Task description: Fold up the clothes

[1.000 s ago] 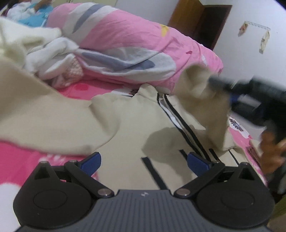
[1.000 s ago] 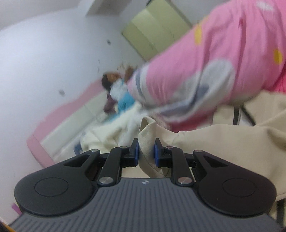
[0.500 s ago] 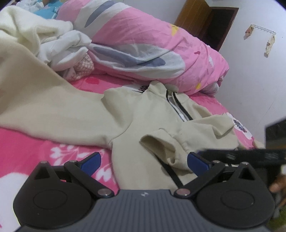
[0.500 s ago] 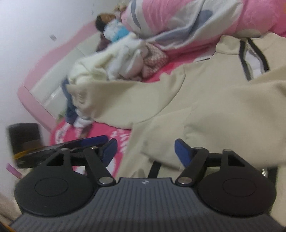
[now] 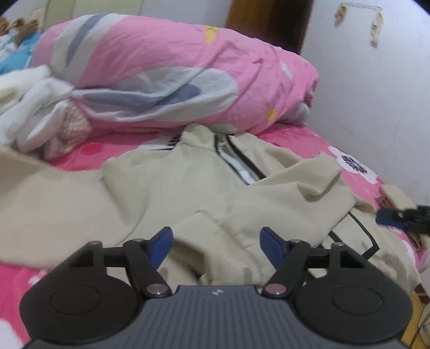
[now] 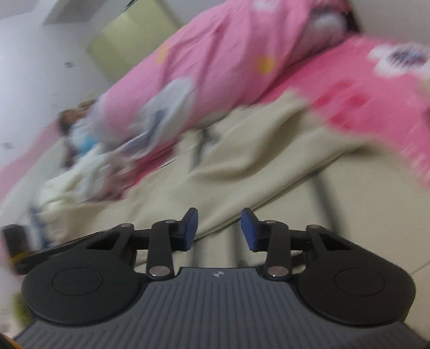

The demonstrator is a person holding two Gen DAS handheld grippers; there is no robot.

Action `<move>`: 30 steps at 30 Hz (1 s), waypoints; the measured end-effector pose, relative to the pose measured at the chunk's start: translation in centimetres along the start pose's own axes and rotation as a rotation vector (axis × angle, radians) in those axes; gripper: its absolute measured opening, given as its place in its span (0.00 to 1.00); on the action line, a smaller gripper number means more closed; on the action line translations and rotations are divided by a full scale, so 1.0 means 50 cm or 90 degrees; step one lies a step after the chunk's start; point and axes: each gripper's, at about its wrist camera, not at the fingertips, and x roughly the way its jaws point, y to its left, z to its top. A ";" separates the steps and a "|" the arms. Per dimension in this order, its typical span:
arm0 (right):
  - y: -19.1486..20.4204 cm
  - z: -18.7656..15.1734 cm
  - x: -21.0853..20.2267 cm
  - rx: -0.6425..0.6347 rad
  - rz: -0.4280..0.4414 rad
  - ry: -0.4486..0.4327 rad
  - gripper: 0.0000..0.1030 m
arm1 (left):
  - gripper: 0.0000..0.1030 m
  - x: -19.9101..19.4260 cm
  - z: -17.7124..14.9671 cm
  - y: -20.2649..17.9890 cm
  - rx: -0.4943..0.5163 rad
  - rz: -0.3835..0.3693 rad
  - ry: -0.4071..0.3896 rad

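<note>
A beige zip-up jacket (image 5: 166, 177) with black trim lies front-up on the pink bed. Its right sleeve (image 5: 285, 193) is folded across the chest, its cuff lying between my fingertips; the other sleeve (image 5: 40, 193) stretches out to the left. My left gripper (image 5: 216, 243) hovers open just over the folded sleeve's cuff, holding nothing. The right gripper's blue tip (image 5: 387, 217) shows at the far right edge in the left wrist view. In the blurred right wrist view the jacket (image 6: 268, 150) fills the middle, and my right gripper (image 6: 219, 228) is open and empty above it.
A rolled pink quilt (image 5: 172, 69) lies behind the jacket's collar. White and cream clothes (image 5: 35, 107) are heaped at the left. A doll (image 6: 78, 128) lies near the headboard. The white wall (image 5: 376, 94) bounds the bed on the right, with a brown door (image 5: 268, 24) behind.
The right gripper let go of the sleeve after laying it across the chest and swung away to the right. My left gripper moved closer over the folded sleeve.
</note>
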 end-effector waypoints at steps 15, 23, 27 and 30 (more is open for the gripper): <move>-0.116 0.105 0.158 -0.155 -0.204 -0.062 0.44 | 0.73 0.213 0.193 -0.284 0.412 -0.080 -0.021; -0.169 0.082 0.190 -0.084 -0.168 -0.059 0.32 | 0.73 0.383 0.172 -0.424 0.538 -0.094 0.014; -0.166 0.067 0.199 -0.099 -0.175 -0.060 0.28 | 0.55 0.457 0.177 -0.457 0.524 -0.083 0.037; -0.160 0.059 0.201 -0.113 -0.181 -0.069 0.26 | 0.11 0.488 0.204 -0.446 0.444 -0.090 0.076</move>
